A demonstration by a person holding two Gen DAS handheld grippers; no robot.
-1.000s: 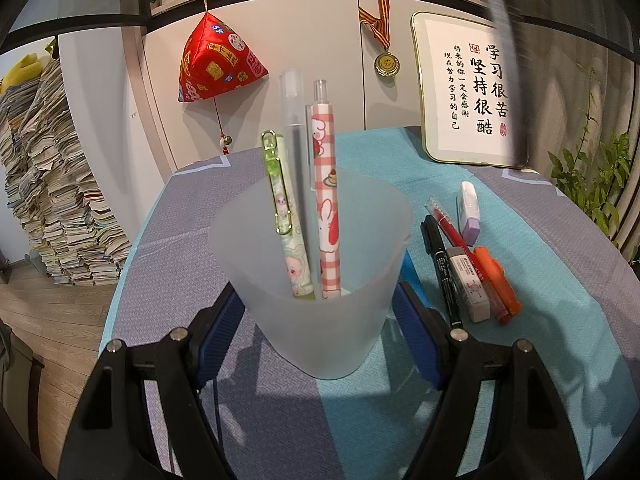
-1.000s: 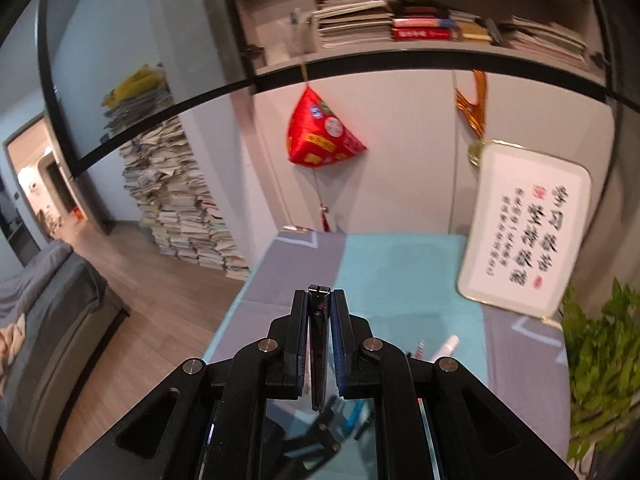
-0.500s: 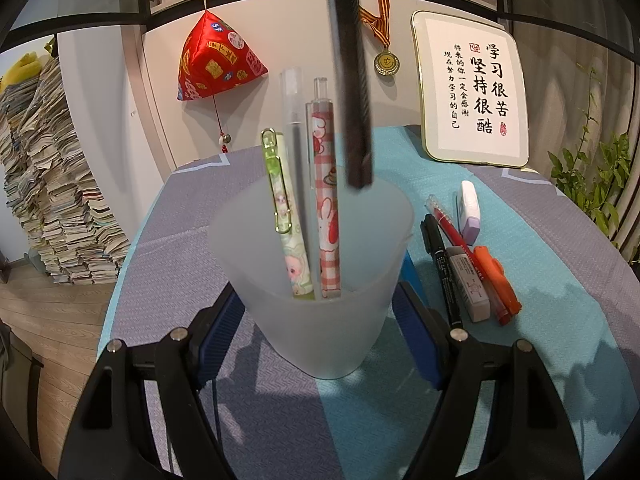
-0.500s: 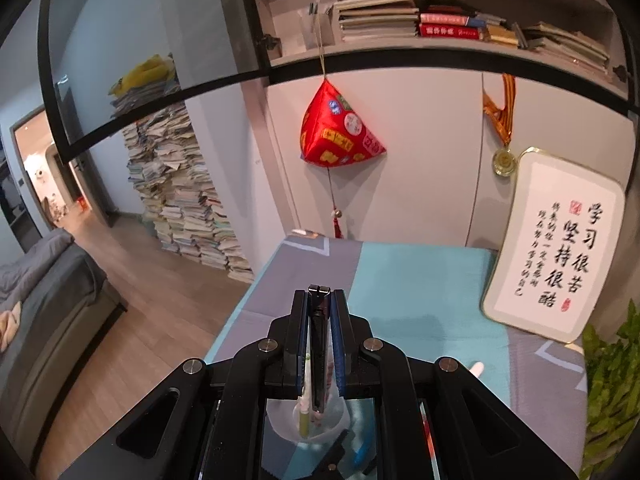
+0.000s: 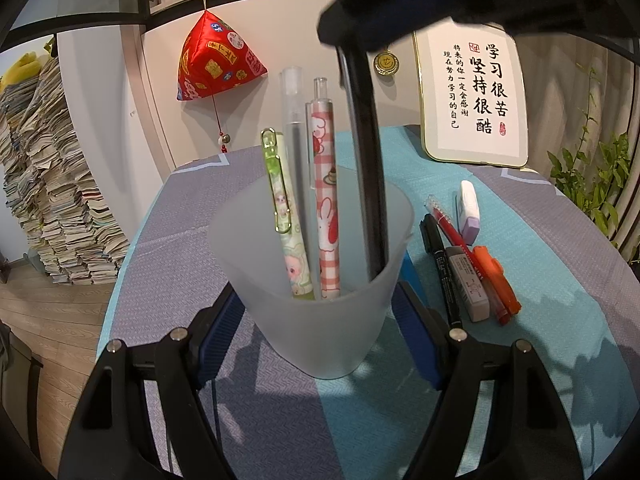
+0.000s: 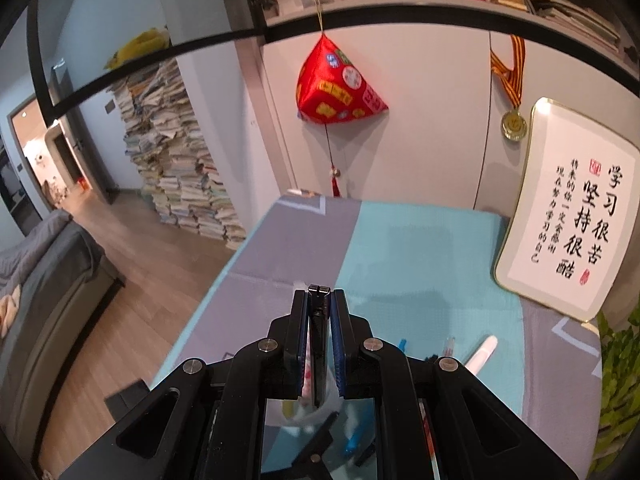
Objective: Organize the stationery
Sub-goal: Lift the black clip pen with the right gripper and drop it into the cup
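A frosted plastic cup (image 5: 320, 320) stands on the table between the fingers of my left gripper (image 5: 318, 332), which is shut on it. In it stand a green pen (image 5: 284, 216), a clear pen (image 5: 294, 128) and a pink checked pen (image 5: 326, 200). My right gripper (image 6: 319, 308) is shut on a black pen (image 5: 366, 168), held upright with its lower end inside the cup; the pen shows between the pads in the right wrist view (image 6: 319, 340).
To the right of the cup lie a black marker (image 5: 440, 264), a grey eraser (image 5: 468, 284), a red pen (image 5: 460, 248), an orange highlighter (image 5: 498, 280) and a white-purple correction tape (image 5: 468, 212). A framed calligraphy board (image 5: 474, 96) leans at the back right. A plant (image 5: 592, 184) stands at the right edge.
My right gripper has come in from above and lowered the black pen until its lower end is inside the cup. The left gripper and cup have not moved.
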